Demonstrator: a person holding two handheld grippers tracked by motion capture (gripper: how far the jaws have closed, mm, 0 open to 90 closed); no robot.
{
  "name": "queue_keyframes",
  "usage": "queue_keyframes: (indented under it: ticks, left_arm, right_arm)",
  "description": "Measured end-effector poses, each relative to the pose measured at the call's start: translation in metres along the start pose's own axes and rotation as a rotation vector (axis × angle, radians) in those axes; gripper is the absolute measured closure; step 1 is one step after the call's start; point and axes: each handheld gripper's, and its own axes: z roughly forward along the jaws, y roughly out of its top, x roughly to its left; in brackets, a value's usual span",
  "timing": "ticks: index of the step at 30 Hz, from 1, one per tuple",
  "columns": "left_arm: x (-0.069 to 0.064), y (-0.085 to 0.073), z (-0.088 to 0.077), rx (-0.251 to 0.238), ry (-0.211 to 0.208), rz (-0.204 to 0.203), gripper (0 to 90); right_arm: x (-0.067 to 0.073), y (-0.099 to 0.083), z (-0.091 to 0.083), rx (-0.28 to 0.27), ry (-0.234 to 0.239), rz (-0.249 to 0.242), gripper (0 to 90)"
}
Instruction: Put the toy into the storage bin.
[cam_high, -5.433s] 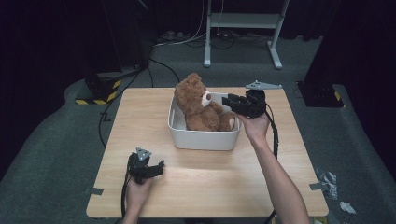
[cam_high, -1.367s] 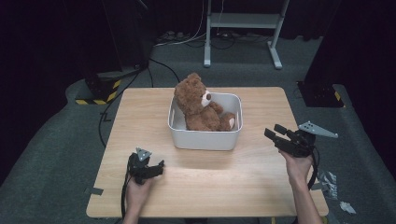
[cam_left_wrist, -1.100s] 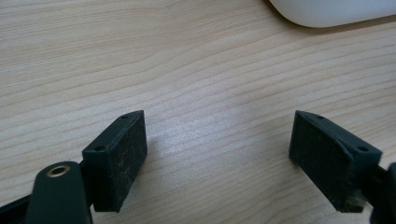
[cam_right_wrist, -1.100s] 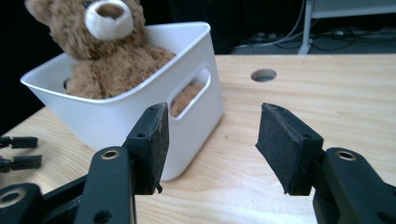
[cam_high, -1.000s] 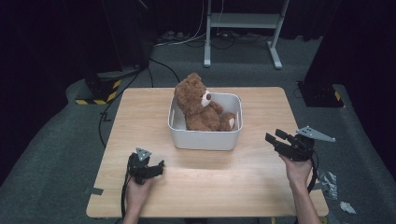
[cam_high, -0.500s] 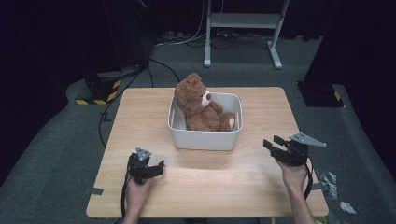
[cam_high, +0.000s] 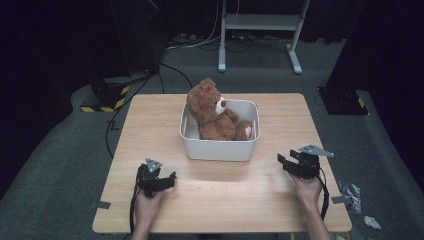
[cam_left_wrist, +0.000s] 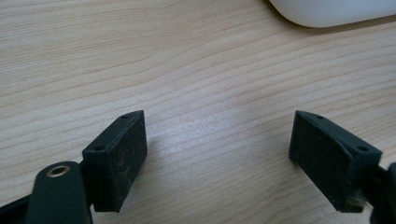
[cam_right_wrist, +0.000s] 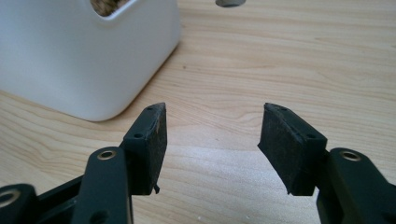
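Note:
A brown teddy bear sits in a white bin at the middle of the wooden table. My left gripper rests near the table's front left, open, with bare wood between its jaws. My right gripper is low over the table's front right, to the right of the bin. It is open, its jaws have just been opening, and nothing is between them. The bin's corner stands just ahead and to the left of its jaws.
A white edge of the bin shows at the top of the left gripper view. Beyond the table are a metal stand, cables on the grey floor and dark boxes. Scraps of foil lie on the floor at right.
My right gripper left the bear at the bin, came back to the table's right front and sank toward the wood. The left gripper and the bear have stayed put.

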Motion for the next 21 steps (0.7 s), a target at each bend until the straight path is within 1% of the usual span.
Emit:
queue_keyframes:
  ticks: [3, 5, 6, 11, 13, 15, 18, 21]
  left_arm:
    - [0.000, 0.000, 0.000, 0.000, 0.000, 0.000, 18.9]
    - [0.000, 0.000, 0.000, 0.000, 0.000, 0.000, 19.0]
    - [0.000, 0.000, 0.000, 0.000, 0.000, 0.000, 18.9]
    - [0.000, 0.000, 0.000, 0.000, 0.000, 0.000, 18.9]
    - [0.000, 0.000, 0.000, 0.000, 0.000, 0.000, 18.9]
    - [0.000, 0.000, 0.000, 0.000, 0.000, -0.001, 18.9]
    - [0.000, 0.000, 0.000, 0.000, 0.000, 0.000, 18.9]
    - [0.000, 0.000, 0.000, 0.000, 0.000, -0.001, 18.9]
  right_arm:
    - [0.001, -0.001, 0.006, 0.026, -0.039, -0.002, 39.9]
    - [0.001, -0.002, 0.009, 0.046, -0.052, -0.008, 39.8]
    - [0.001, -0.002, 0.010, 0.054, -0.056, -0.022, 39.8]
    - [0.002, -0.005, 0.017, 0.083, -0.069, -0.031, 39.5]
    - [0.003, -0.005, 0.021, 0.092, -0.082, -0.050, 39.5]
    - [0.003, -0.006, 0.024, 0.103, -0.083, -0.053, 39.4]
    - [0.001, -0.007, 0.028, 0.101, -0.087, -0.046, 39.0]
    - [0.000, -0.008, 0.032, 0.116, -0.092, -0.041, 38.2]
